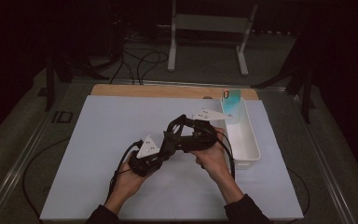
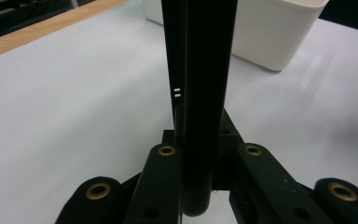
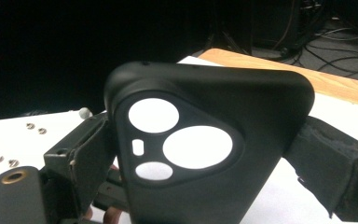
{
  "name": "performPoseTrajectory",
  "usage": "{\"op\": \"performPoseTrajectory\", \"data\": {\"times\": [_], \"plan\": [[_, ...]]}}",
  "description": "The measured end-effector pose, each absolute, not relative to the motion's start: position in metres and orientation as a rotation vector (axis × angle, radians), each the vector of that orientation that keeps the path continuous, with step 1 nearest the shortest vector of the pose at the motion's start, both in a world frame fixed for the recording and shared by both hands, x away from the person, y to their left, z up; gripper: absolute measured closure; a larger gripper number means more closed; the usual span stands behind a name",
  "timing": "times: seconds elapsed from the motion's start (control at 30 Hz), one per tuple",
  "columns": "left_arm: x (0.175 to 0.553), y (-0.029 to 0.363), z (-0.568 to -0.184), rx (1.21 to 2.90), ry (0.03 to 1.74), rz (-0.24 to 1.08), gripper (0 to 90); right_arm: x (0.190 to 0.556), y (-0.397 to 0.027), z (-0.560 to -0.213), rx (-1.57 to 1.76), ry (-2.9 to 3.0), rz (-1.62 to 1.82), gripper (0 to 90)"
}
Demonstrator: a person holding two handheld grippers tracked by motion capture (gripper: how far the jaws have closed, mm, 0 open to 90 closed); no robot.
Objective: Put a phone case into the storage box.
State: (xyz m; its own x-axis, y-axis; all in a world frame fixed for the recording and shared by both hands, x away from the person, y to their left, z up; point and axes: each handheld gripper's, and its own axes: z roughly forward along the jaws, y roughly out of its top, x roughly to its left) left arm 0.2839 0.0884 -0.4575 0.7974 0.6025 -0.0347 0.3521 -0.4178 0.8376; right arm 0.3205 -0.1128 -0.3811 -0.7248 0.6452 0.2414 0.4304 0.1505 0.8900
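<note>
Black phone case (image 3: 205, 144) clamped edge-on between the left gripper (image 1: 168, 140) jaws, nearly shut on it — long axis running straight out along them. Also spanned across its width by the right gripper (image 3: 205, 154) pads, jaws wide but pressing — camera cutouts facing that gripper.

Wooden table (image 1: 168, 90) under white sheet (image 1: 98, 140) covering nearly whole top, wood strip bare along far edge. White bin (image 1: 249, 149) on sheet at right, teal item (image 1: 231, 99) at its far end.
</note>
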Motion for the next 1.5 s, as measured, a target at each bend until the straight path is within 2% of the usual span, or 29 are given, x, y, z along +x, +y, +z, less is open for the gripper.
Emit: {"op": "performPoseTrajectory", "data": {"times": [0.7,0.9,1.0,1.27,1.5], "plan": [[0.285,0.085,-0.459,2.053,0.707,0.317,84.7,0.317,-0.110,-0.381,1.075,2.200,1.594,15.2],[0.286,0.087,-0.459,2.048,0.702,0.309,80.7,0.318,-0.111,-0.381,1.060,2.204,1.596,15.2],[0.287,0.091,-0.457,2.033,0.701,0.292,70.9,0.318,-0.110,-0.381,1.058,2.206,1.589,15.3],[0.286,0.104,-0.451,1.971,0.784,0.344,26.2,0.318,-0.112,-0.382,1.054,2.208,1.579,15.2],[0.285,0.113,-0.448,1.938,0.832,0.387,7.2,0.318,-0.113,-0.382,1.055,2.209,1.577,15.2]]}}
